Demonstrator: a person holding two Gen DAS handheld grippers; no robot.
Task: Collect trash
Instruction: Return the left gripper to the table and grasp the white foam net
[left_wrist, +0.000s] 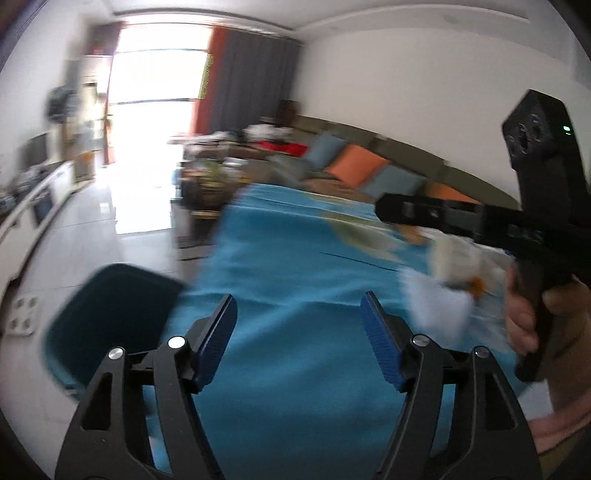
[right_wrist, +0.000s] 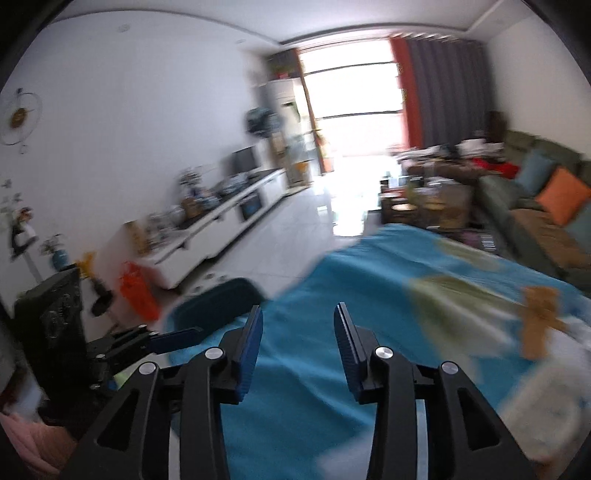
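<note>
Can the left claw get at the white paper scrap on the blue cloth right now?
Probably yes. The left claw is open and empty, and the scrap lies just beyond its right finger on the cloth, with nothing between them.

Two wrist views, angled down over the same blue-covered table (left_wrist: 295, 258) toward the window (right_wrist: 351, 92)
</note>
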